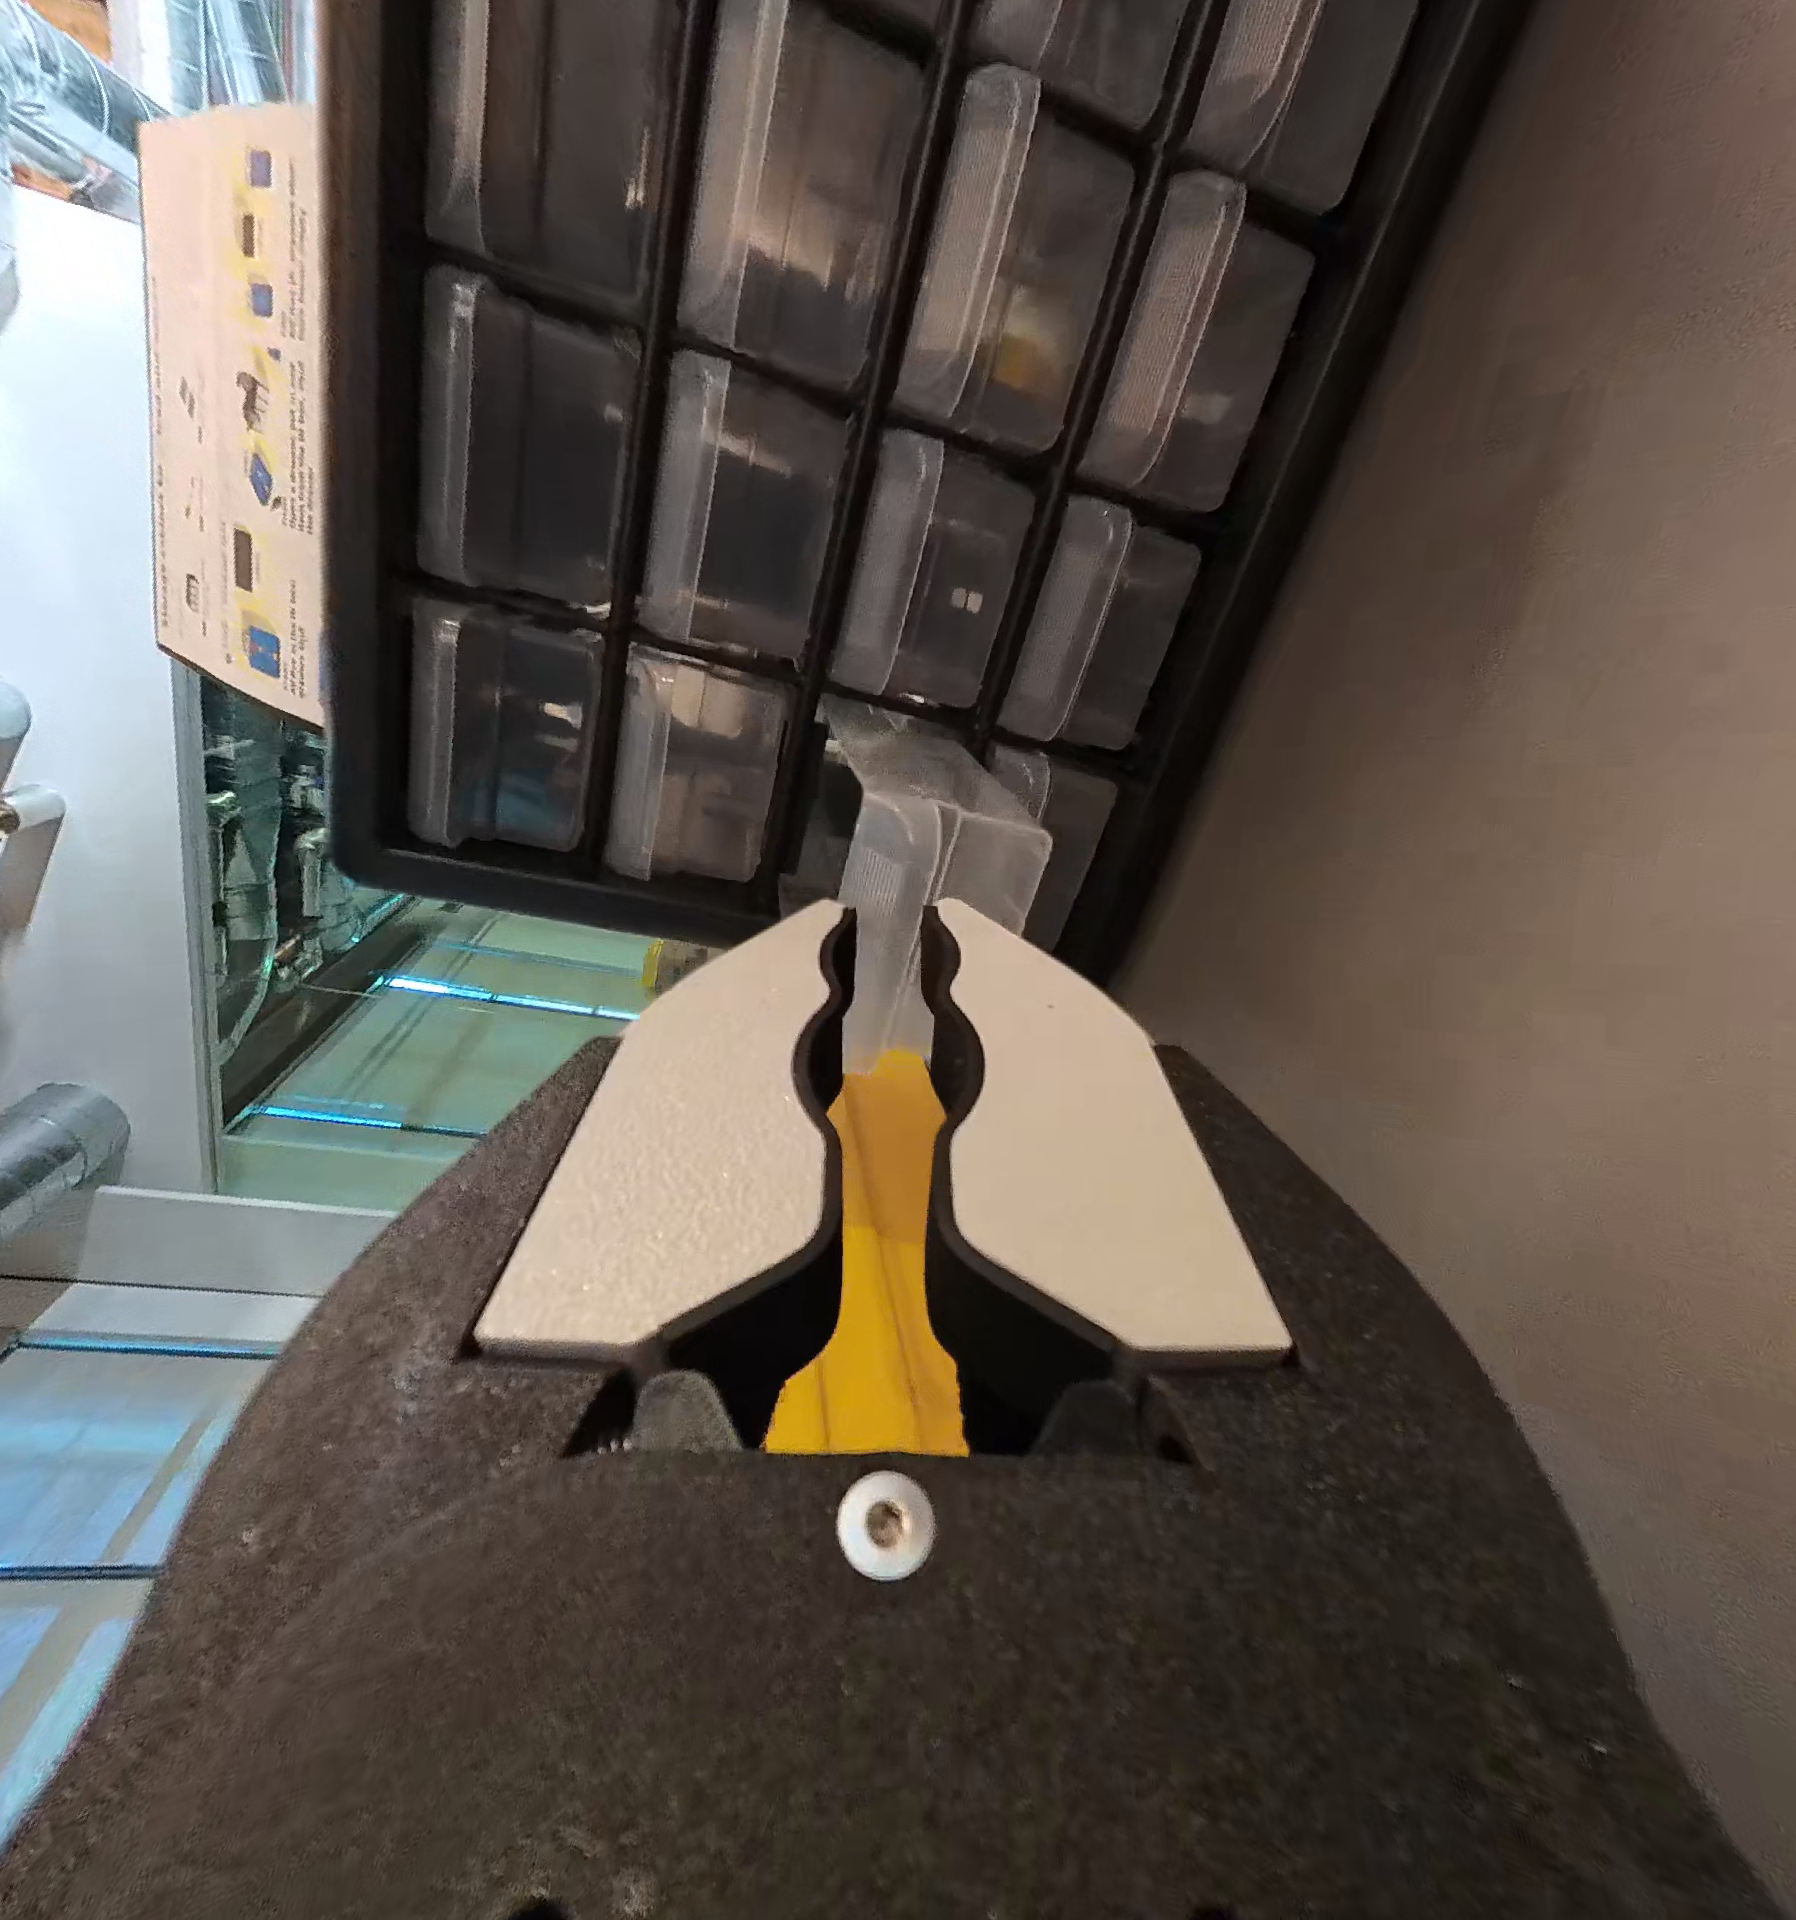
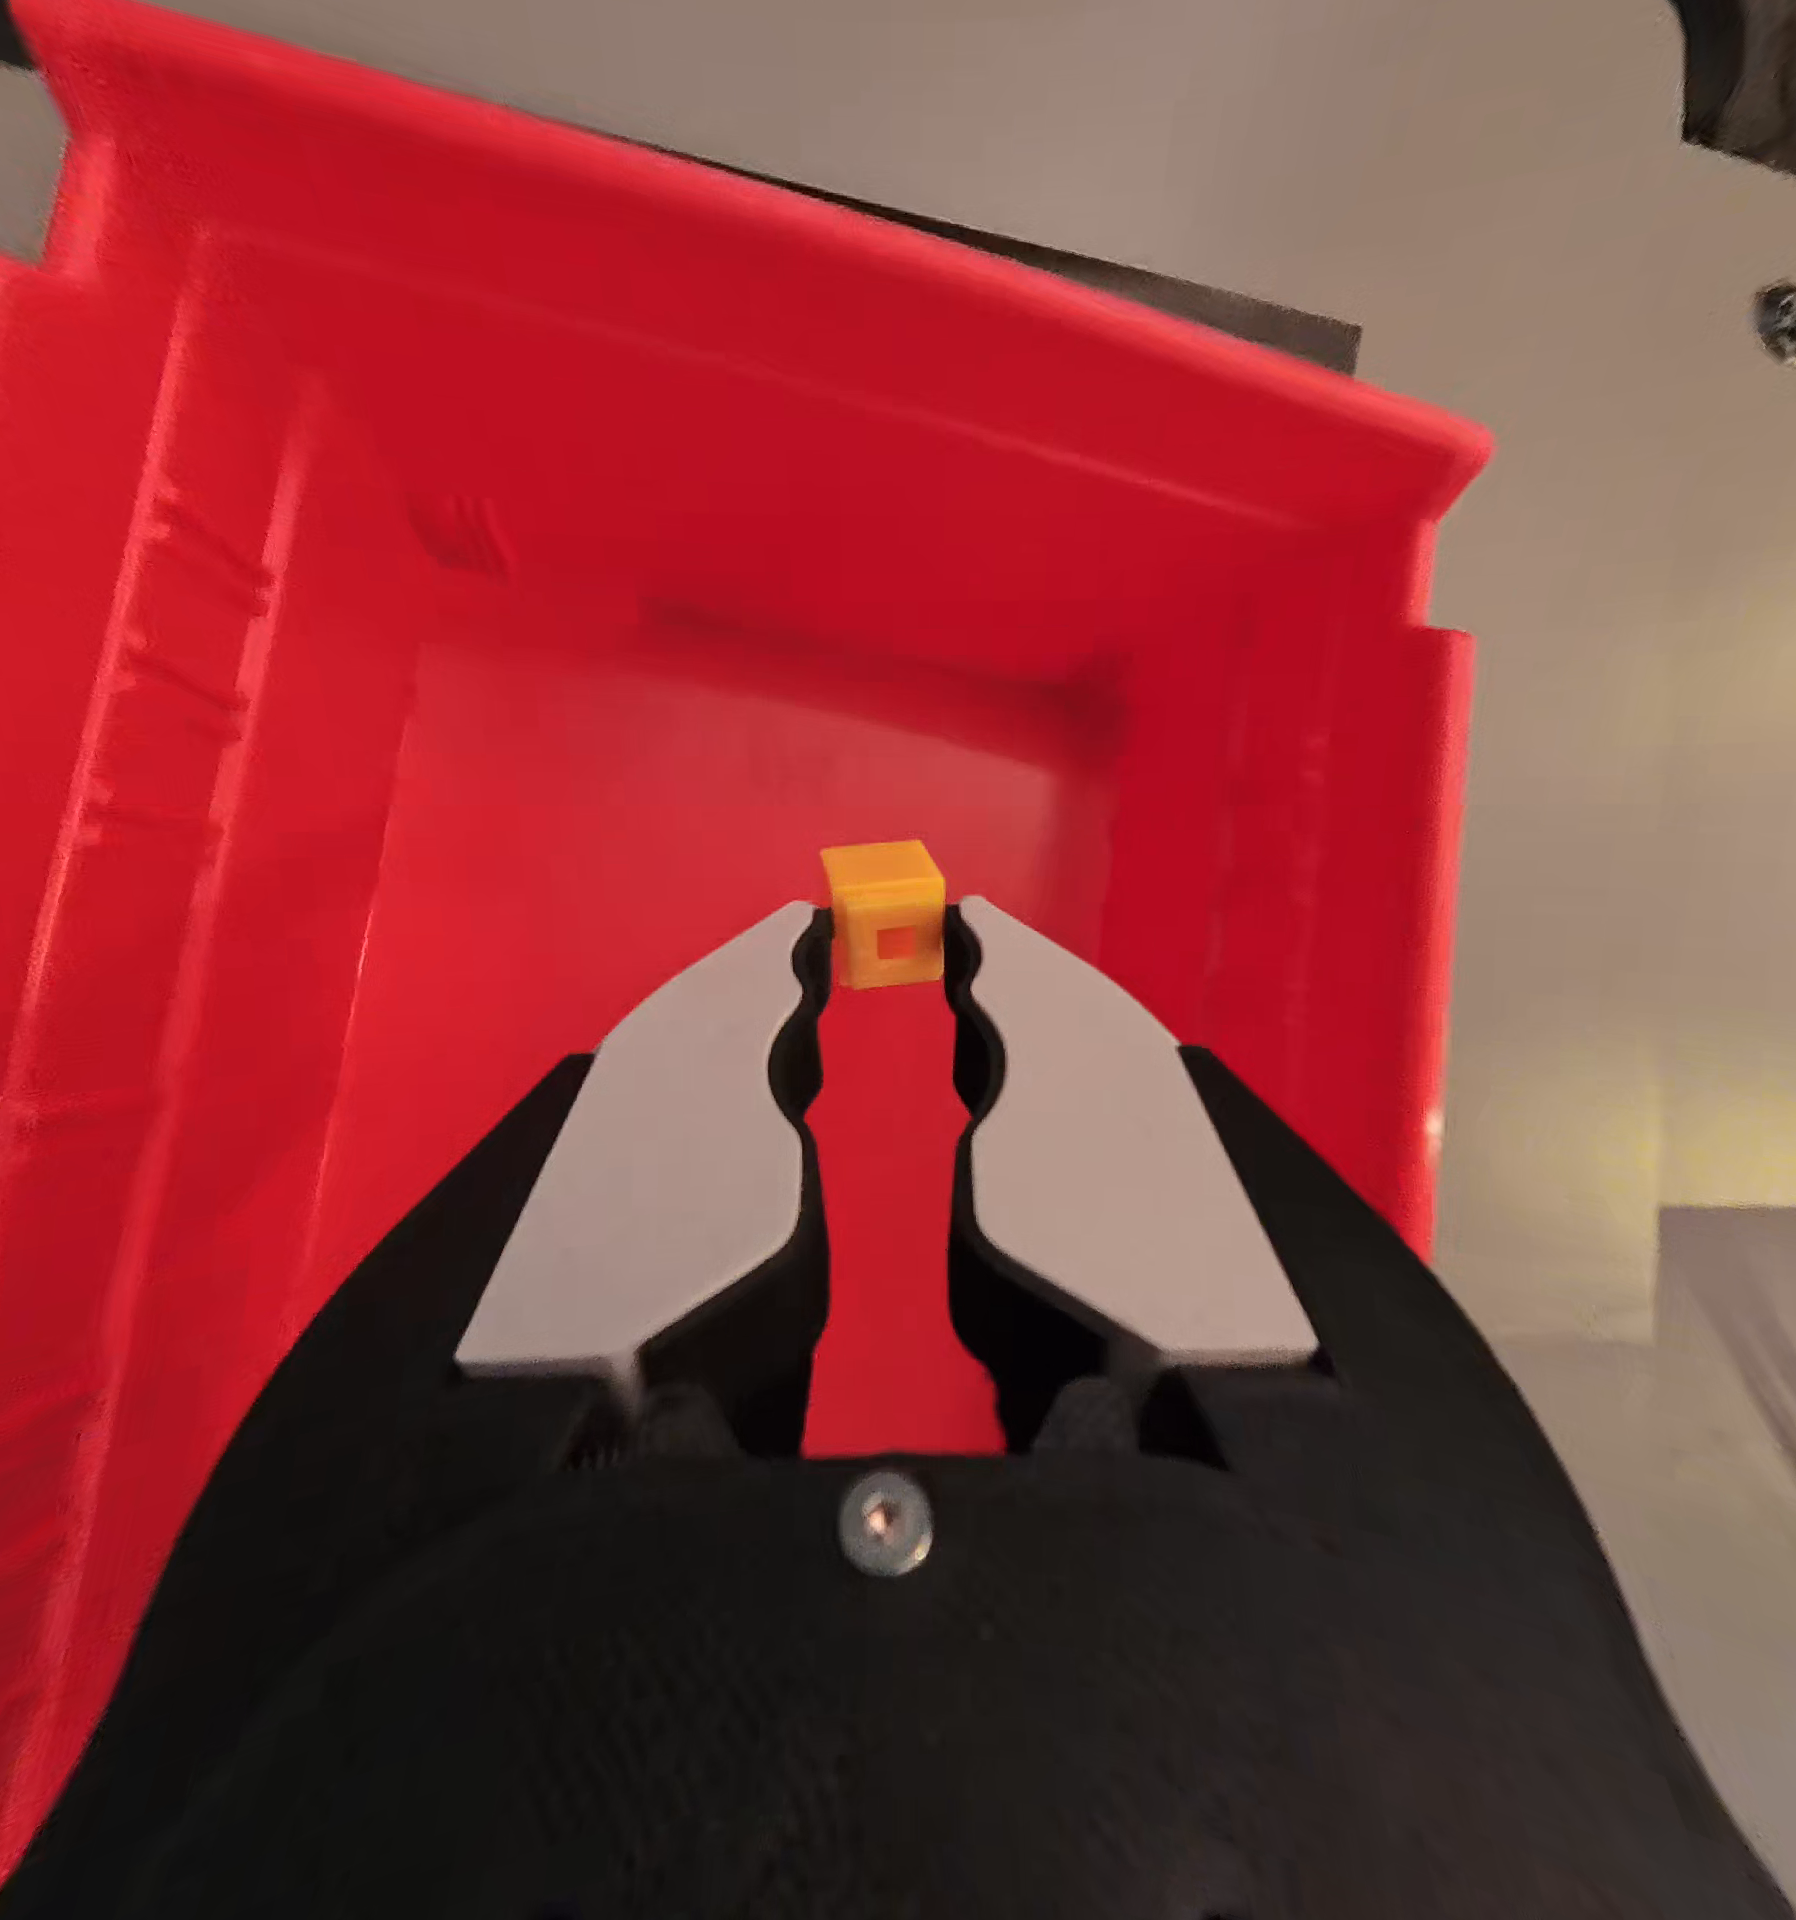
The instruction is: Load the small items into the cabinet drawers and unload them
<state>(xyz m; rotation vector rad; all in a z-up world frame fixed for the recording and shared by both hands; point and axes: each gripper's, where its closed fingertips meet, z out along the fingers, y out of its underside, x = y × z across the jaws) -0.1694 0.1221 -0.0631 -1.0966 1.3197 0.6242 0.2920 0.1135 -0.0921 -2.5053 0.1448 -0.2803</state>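
Clear plastic marks the drawer handle point(image 1: 889, 925) that the left gripper point(image 1: 892, 914) pinches, that drawer pulled partly out of the black cabinet point(image 1: 1226, 665) ahead. Beyond the cabinet's left side stands a printed cardboard box point(image 1: 234, 416). The right gripper point(image 2: 886, 920) clamps a small orange cube point(image 2: 886, 928) at its fingertips, over a red bin point(image 2: 665, 468).

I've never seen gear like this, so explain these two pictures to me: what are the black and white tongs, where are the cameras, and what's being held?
No robot here: a person holds a two-finger tool in each hand, each with a camera looking along its fingers. In the left view, the left hand-held gripper pinches the clear handle of a drawer, pulled partly out of a black cabinet of small clear drawers. In the right view, the right hand-held gripper pinches a small orange cube above a red bin.
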